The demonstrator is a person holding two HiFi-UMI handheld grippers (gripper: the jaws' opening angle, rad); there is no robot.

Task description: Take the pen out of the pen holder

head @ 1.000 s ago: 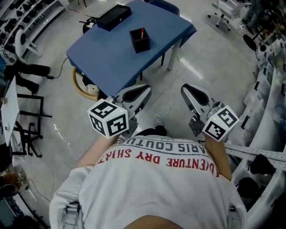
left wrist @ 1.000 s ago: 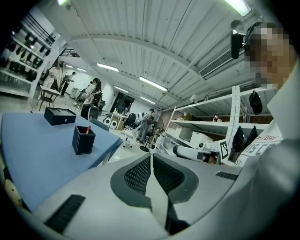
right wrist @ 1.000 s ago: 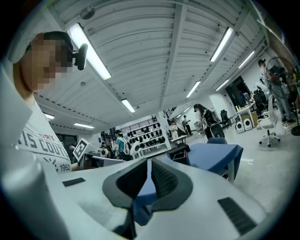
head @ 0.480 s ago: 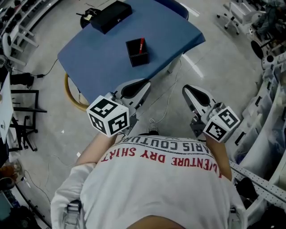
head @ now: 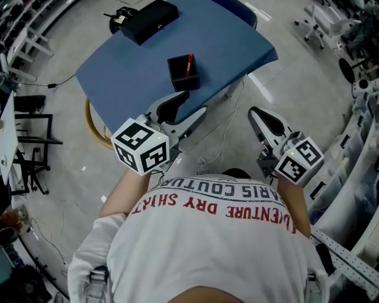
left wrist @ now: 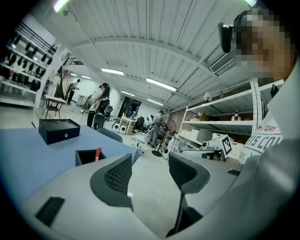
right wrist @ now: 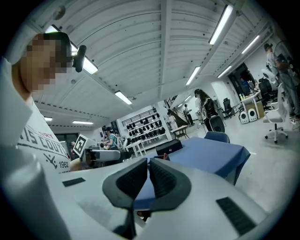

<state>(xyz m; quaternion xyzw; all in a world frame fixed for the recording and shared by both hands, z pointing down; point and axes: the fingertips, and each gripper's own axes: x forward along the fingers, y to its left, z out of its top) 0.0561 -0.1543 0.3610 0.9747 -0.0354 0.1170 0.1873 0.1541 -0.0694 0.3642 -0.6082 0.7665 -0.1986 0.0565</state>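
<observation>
A black square pen holder (head: 183, 72) stands on the blue table (head: 130, 71) with a red pen (head: 188, 64) upright in it. My left gripper (head: 195, 102) hovers at the table's near edge, just short of the holder; its jaws are opening and nothing is between them. In the left gripper view the pen holder (left wrist: 88, 156) and pen (left wrist: 98, 153) sit left of the open gripper (left wrist: 150, 161). My right gripper (head: 255, 112) is shut and empty over the floor, right of the table. In the right gripper view the gripper (right wrist: 148, 163) hides most of the holder.
A flat black box (head: 149, 13) lies at the table's far corner, also seen as the black box (left wrist: 58, 130). A blue chair (head: 238, 8) stands behind the table. A yellow hose loop (head: 90, 121) and a cable (head: 222, 133) lie on the floor. Racks line both sides.
Both grippers moved forward toward the blue table, which now lies closer. The left jaws went from shut to wide apart. The right jaws stayed shut.
</observation>
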